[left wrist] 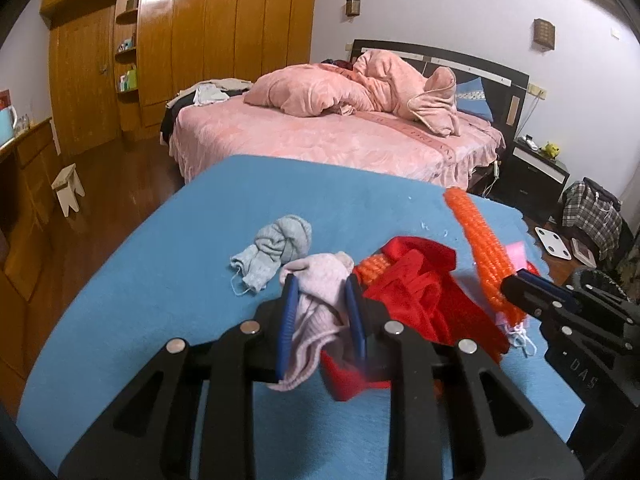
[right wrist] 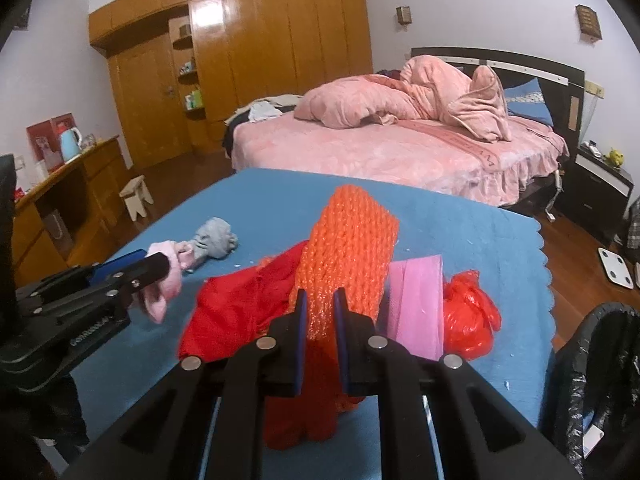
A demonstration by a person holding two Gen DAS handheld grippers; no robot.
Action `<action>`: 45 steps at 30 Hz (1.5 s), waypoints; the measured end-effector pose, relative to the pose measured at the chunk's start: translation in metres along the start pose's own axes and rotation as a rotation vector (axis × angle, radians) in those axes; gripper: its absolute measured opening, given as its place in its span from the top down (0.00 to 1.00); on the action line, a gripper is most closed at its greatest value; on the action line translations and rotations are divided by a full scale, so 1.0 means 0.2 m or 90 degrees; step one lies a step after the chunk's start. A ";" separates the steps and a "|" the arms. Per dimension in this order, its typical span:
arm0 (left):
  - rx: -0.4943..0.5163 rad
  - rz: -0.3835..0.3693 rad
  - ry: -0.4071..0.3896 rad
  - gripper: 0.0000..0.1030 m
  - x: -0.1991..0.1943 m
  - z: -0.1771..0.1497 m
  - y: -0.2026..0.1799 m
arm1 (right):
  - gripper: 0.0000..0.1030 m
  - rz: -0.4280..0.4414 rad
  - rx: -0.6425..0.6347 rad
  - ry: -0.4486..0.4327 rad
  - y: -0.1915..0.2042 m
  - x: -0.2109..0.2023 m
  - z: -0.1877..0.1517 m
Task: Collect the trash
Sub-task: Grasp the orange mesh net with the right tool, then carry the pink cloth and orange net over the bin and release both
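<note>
Right wrist view: right gripper [right wrist: 322, 300] pinches knobbly orange foam net [right wrist: 348, 248]

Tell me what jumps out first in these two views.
Bright reds and oranges at the middle of the blue table cover: the right claw grips an orange foam net raised above a crumpled red bag. Left of it, the left claw pinches a pale pink sock, with a grey sock lying beyond.

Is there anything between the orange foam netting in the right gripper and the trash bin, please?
Nothing visible blocks it. The right gripper holds the orange netting; the black-lined bin sits just right of the table edge, mouth open.
</note>
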State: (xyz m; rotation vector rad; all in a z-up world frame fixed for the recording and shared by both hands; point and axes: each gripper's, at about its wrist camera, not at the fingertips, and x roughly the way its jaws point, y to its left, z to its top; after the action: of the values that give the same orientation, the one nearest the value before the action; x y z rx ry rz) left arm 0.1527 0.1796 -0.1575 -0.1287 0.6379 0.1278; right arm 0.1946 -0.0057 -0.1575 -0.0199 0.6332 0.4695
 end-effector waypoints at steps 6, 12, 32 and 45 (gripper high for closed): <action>0.020 0.004 -0.003 0.77 -0.05 0.00 -0.03 | 0.87 0.012 -0.008 -0.005 0.00 -0.05 0.01; 0.028 0.000 -0.011 0.77 -0.10 0.01 -0.06 | 0.87 0.003 -0.009 -0.017 -0.01 -0.13 0.02; 0.085 -0.098 -0.035 0.77 -0.26 0.01 -0.49 | 0.87 -0.080 0.029 -0.059 -0.31 -0.52 -0.03; 0.126 -0.210 -0.030 0.77 -0.28 -0.04 -0.95 | 0.87 -0.195 0.115 -0.059 -0.75 -0.78 -0.18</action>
State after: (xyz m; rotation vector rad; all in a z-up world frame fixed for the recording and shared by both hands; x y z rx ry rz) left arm 0.1338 -0.0139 -0.1152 -0.0385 0.5706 -0.2502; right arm 0.1286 -0.2096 -0.1156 0.0756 0.5669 0.1154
